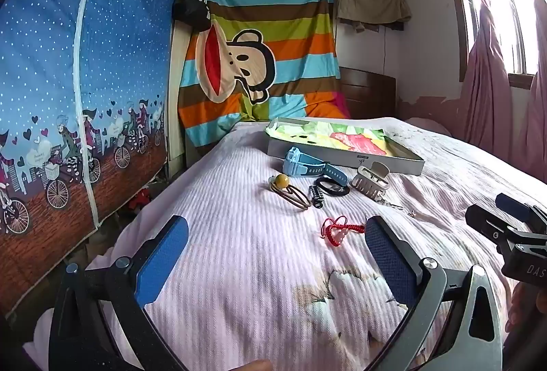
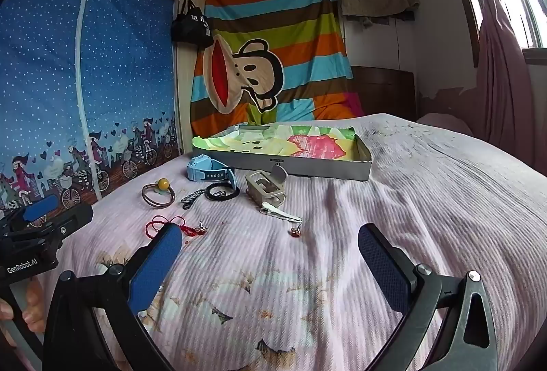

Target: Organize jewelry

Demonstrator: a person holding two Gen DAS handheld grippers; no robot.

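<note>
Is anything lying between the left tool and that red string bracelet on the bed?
Nothing visible: only bare bedspread lies between the open left tool and the red string bracelet, just beyond its right finger.

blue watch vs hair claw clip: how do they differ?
The blue watch is light blue with a strap trailing out; the hair claw clip is beige, rigid and toothed. The watch sits left, the clip right of it. Both lie on the bed, outside the box.

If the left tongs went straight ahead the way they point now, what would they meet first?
Probably the red cord bracelet, lying on the bedspread just ahead of the open left tongs, toward their right finger. Beyond it lie the brown hair ties. Depth is hard to judge.
</note>
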